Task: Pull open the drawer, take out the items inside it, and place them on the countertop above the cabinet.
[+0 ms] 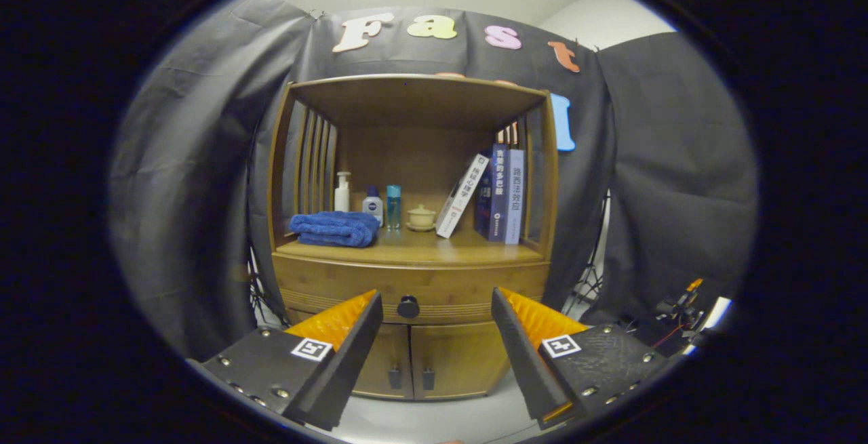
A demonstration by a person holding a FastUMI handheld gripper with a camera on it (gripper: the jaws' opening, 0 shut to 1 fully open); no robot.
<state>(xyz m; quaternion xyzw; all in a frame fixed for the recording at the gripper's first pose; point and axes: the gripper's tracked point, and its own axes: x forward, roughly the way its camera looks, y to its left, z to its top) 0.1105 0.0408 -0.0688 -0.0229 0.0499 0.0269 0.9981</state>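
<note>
Between the spread tool (437, 308) fingers, the closed drawer's knob (408, 306), untouched.

The gripper (437, 301) is showing two wedge-shaped fingers (342, 318) with ribbed inner faces. Each dark, textured mount is carrying a square black-and-white marker (311, 348) and several silver screws (237, 386).

The gripper-mounted fisheye camera looks level and straight at the front of the tall wooden cabinet (413, 254), standing a little off from it, its closed drawer's round dark knob (408, 306) centred beyond the spread gripper (437, 308) fingers.
</note>
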